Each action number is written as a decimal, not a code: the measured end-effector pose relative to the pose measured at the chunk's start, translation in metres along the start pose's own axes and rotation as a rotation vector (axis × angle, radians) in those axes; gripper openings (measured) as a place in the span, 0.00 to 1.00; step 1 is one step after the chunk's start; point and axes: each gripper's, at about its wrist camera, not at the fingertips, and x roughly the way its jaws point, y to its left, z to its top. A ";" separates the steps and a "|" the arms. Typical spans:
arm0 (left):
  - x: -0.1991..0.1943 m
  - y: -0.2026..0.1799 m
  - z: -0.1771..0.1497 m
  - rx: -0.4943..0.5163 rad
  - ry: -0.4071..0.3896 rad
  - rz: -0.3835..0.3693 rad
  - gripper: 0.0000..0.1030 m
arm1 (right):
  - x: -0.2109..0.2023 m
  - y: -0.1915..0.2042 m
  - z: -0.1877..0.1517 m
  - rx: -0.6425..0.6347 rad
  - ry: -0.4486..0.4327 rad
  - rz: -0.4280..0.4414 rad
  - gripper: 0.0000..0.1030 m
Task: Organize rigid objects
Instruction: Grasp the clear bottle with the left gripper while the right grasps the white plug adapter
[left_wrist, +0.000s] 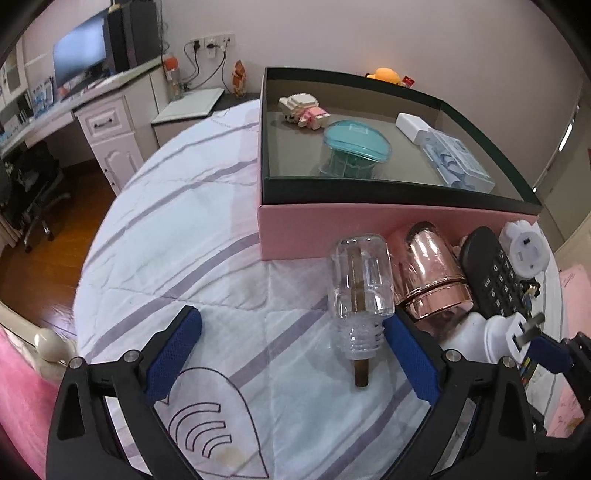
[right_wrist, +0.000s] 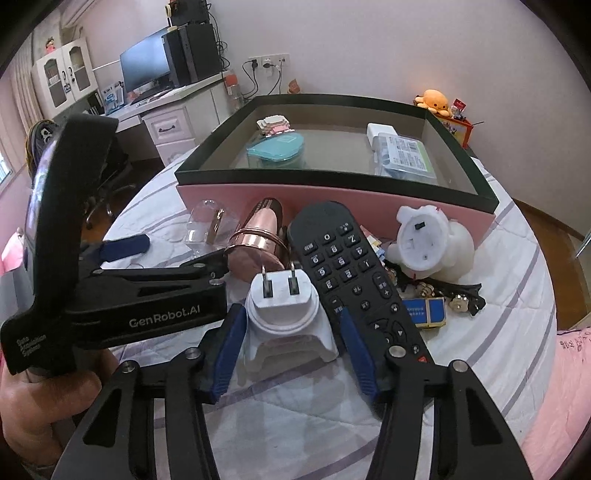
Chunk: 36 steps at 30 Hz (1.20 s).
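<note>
Soft, even indoor light, sharp centres, strong fisheye bending with dark vignetted corners, faint shadows.

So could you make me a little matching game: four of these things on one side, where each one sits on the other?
Things:
1. teal container
2. clear bottle
3. white plug adapter
4. black remote

Places:
A. between the right gripper pads
B. inside the pink box
C. on the quilt, right of the plug adapter
D. on the quilt, in front of the left gripper

Pairs: 1-B, 2-D, 3-A, 4-C
</note>
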 end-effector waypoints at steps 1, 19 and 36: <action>0.000 0.000 0.000 0.001 -0.003 0.007 0.91 | 0.001 0.002 0.000 -0.009 0.001 -0.007 0.54; -0.007 0.009 -0.003 -0.003 -0.040 -0.059 0.33 | 0.001 0.010 -0.002 -0.045 -0.016 0.019 0.44; -0.038 0.018 -0.017 -0.027 -0.083 -0.046 0.32 | -0.013 0.006 -0.004 -0.023 -0.036 0.085 0.41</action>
